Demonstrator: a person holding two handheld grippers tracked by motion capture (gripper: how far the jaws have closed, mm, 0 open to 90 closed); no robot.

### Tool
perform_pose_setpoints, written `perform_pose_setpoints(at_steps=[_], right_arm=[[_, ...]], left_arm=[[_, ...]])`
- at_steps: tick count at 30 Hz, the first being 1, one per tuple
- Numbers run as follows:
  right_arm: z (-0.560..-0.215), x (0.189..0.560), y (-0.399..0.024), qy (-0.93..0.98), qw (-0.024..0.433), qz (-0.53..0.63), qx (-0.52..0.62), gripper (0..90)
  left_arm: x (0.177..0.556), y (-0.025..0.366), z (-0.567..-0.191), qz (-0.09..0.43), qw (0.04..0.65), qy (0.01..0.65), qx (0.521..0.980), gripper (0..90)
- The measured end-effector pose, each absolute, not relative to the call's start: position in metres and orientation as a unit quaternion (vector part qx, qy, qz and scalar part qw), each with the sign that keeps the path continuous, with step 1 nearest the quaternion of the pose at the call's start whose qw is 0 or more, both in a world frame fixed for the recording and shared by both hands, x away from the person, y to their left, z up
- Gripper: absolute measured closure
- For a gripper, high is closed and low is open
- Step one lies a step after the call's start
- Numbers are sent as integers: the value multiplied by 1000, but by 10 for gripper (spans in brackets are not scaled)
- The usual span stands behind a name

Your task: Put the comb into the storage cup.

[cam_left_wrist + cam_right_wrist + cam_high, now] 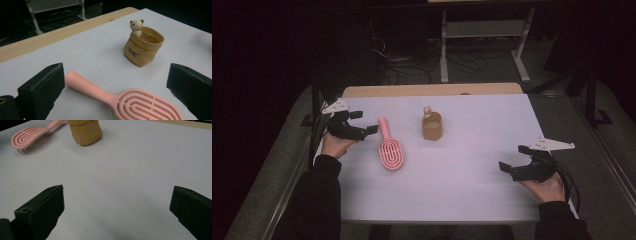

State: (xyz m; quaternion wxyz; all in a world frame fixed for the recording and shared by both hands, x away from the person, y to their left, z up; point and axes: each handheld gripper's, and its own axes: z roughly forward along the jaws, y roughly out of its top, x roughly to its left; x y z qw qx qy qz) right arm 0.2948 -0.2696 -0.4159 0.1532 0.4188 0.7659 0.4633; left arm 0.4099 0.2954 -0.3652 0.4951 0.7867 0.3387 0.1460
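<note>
Right gripper (pixel 513 158), lower right of frame, jaws spread, empty. I saw left gripper (pixel 364 121) spread beside the pink brush (pixel 389 148); bear pot (pixel 431 124) upper centre.

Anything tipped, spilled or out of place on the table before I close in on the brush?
Nothing stands out. The pink hairbrush lies flat, bristles down, beside the open left gripper. The tan bear pot stands upright with nothing spilled around it. The right gripper is open over bare white table.
</note>
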Motion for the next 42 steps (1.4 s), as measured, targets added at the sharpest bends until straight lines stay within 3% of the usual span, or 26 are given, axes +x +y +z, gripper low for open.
perform_pose_setpoints(at_steps=[10, 28, 39, 42], right_arm=[[-416, 295, -268, 769, 152, 462, 415, 0], [-417, 295, -268, 770, 150, 461, 415, 0], [-417, 295, -268, 771, 148, 462, 413, 0], [-417, 295, -268, 771, 147, 463, 412, 0]], left_arm=[[425, 287, -373, 142, 487, 347, 789, 14], [441, 277, -389, 128, 468, 361, 796, 163], [447, 261, -388, 146, 450, 346, 810, 384], [451, 255, -389, 149, 439, 349, 814, 479]])
